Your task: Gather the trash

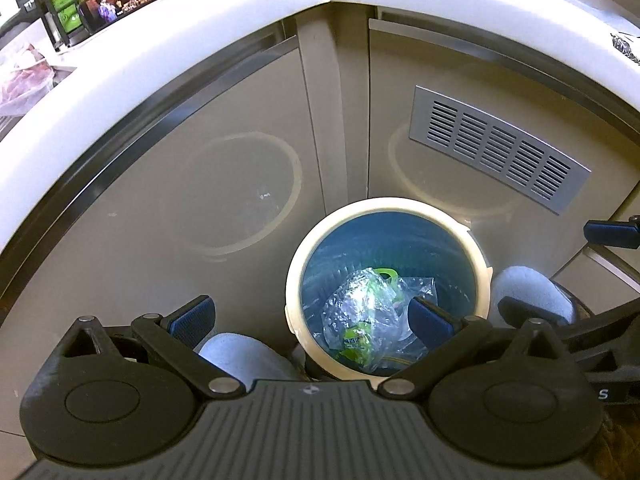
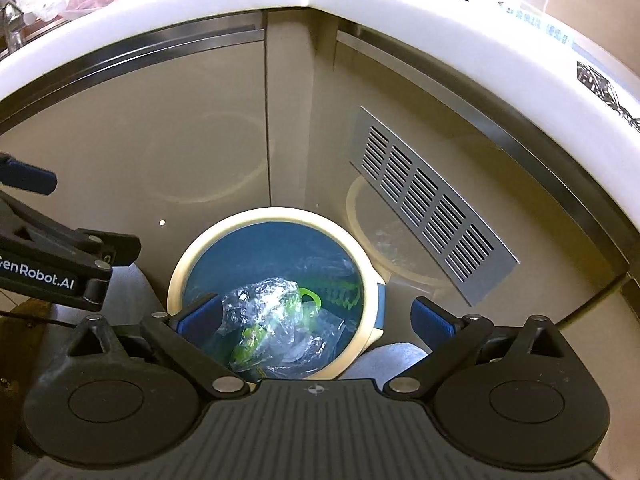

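While over bin (image 1: 387,208), both claws gape empty.

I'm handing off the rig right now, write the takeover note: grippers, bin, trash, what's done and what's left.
Left gripper: open, empty, above the bin.
Right gripper: open, empty, also above the bin.
Bin: on the floor in the cabinet corner, below the counter.
Done: clear wrappers with green bits lie inside the bin.
Left: packets lie on the counter; whether they are trash I cannot tell.
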Demonstrator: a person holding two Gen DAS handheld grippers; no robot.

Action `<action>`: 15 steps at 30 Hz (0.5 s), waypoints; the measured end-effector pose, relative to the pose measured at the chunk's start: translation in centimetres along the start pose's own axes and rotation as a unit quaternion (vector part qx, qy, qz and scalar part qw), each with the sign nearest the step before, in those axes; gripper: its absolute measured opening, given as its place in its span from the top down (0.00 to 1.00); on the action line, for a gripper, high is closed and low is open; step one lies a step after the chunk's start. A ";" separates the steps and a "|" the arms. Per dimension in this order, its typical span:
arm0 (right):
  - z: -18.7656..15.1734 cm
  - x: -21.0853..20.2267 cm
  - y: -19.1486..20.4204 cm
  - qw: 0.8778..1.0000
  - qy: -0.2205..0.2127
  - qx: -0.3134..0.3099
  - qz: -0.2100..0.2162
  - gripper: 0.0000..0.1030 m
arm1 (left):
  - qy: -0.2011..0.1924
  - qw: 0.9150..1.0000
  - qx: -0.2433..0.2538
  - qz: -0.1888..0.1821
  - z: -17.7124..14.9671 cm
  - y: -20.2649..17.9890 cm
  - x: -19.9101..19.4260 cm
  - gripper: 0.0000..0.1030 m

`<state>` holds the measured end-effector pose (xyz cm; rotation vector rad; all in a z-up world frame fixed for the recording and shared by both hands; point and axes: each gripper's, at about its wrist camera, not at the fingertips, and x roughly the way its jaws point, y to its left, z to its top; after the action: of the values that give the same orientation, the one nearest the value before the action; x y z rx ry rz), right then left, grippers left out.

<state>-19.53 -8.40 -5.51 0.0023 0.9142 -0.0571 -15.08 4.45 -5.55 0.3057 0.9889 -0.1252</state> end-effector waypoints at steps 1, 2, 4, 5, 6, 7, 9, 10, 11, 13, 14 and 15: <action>0.0 0.0 0.0 1.000 -0.001 -0.002 0.000 0.02 | -0.001 1.000 0.000 0.001 0.0 0.0 -0.1 0.00; 0.0 0.0 0.0 1.000 -0.001 -0.002 0.000 0.01 | -0.002 1.000 0.000 0.001 0.1 0.0 -0.1 0.00; -0.1 0.0 0.0 1.000 -0.001 -0.002 -0.001 0.01 | -0.004 1.000 0.000 0.002 0.1 0.0 -0.2 0.00; -0.1 0.0 0.0 1.000 -0.001 -0.002 -0.001 0.01 | -0.006 1.000 0.000 0.003 0.1 0.0 -0.2 0.00; -0.1 0.0 0.0 1.000 -0.001 -0.001 -0.001 0.01 | -0.007 1.000 0.001 0.003 0.1 0.0 -0.2 0.00; -0.1 0.0 0.0 1.000 -0.001 0.000 -0.001 0.01 | -0.008 1.000 0.001 0.003 0.1 0.0 -0.3 0.00; -0.1 0.1 0.0 1.000 0.000 0.000 -0.001 0.01 | -0.007 1.000 0.002 0.003 0.2 0.1 -0.3 0.00; -0.1 0.1 0.0 1.000 0.000 -0.001 -0.001 0.01 | -0.007 1.000 0.003 0.003 0.2 0.1 -0.2 0.00; -0.1 0.1 0.0 1.000 0.000 -0.001 -0.001 0.01 | -0.008 1.000 0.003 0.003 0.2 0.1 -0.2 0.00; -0.1 0.1 0.0 1.000 0.000 -0.002 -0.001 0.01 | -0.008 1.000 0.003 0.003 0.2 0.2 -0.2 0.00; -0.1 0.1 0.0 1.000 0.000 -0.002 0.000 0.01 | -0.009 1.000 0.002 0.004 0.2 0.2 -0.3 0.00; -0.2 0.1 -0.1 1.000 0.000 -0.001 0.000 0.01 | -0.011 1.000 0.002 0.005 0.1 0.2 -0.4 0.00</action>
<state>-19.60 -8.47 -5.68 -0.0005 0.9136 -0.0564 -15.14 4.57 -5.10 0.3129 0.9659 -0.1213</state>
